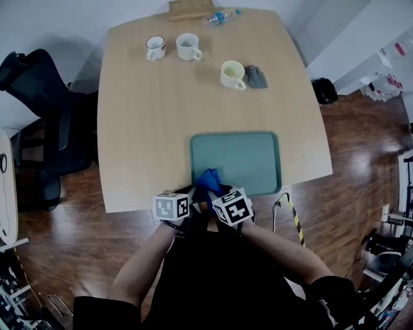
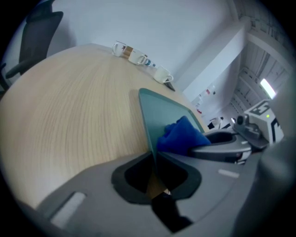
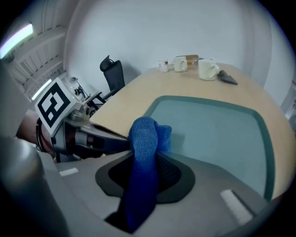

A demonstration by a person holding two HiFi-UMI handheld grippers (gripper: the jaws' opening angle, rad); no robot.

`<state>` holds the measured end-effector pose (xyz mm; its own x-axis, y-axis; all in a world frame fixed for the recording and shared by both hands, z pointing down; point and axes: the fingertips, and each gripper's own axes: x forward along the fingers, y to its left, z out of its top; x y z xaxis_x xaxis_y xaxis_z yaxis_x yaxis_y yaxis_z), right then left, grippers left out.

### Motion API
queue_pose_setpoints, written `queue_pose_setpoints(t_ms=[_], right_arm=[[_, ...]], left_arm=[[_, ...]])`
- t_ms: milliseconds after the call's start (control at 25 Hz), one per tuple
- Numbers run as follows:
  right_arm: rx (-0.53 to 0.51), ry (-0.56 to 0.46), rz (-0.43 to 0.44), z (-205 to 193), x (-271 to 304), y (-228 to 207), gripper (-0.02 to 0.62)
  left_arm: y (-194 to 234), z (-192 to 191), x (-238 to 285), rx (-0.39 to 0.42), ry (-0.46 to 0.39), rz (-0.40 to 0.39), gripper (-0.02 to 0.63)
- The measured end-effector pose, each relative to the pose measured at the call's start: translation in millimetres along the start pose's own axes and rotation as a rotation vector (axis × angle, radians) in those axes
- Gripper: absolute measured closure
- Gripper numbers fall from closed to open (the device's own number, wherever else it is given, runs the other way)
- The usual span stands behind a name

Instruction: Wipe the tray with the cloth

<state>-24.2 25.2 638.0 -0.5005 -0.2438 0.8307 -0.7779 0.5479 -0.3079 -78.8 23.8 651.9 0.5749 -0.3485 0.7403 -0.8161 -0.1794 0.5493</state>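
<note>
A teal tray (image 1: 245, 158) lies at the near edge of the wooden table (image 1: 148, 122). My left gripper (image 1: 191, 192) is at the tray's near left corner, and in the left gripper view its jaws (image 2: 153, 156) are shut on the tray's rim (image 2: 147, 121). Just to its right, my right gripper (image 1: 210, 189) is shut on a blue cloth (image 1: 208, 178). In the right gripper view the cloth (image 3: 144, 139) stands bunched up between the jaws over the tray's near left part (image 3: 212, 129). The same cloth (image 2: 180, 135) shows at the right of the left gripper view.
Three mugs (image 1: 155, 47) (image 1: 188, 46) (image 1: 232, 74) stand at the table's far side, with a grey rag (image 1: 256, 76) by the nearest one and a plastic bottle (image 1: 219, 17) at the far edge. A black office chair (image 1: 39, 109) stands at the left.
</note>
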Motion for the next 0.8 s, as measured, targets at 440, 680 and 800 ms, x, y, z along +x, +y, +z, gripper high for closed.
queue_pose_setpoints(t_ms=[440,680,800], right_arm=[[0.443,-0.119,0.315,33,0,1,0.485],[0.287,-0.143,0.130,70,-23,-74,0.483],[0.122,-0.133,0.033,101,-25,-108,0.483]], left_arm=[[1,-1,0,-0.056,-0.036,-0.044,0.574],[3,11,-8,-0.036,-0.069,-0.028,0.520],[14,38,-18,0.018,-0.088,0.039,0.520]])
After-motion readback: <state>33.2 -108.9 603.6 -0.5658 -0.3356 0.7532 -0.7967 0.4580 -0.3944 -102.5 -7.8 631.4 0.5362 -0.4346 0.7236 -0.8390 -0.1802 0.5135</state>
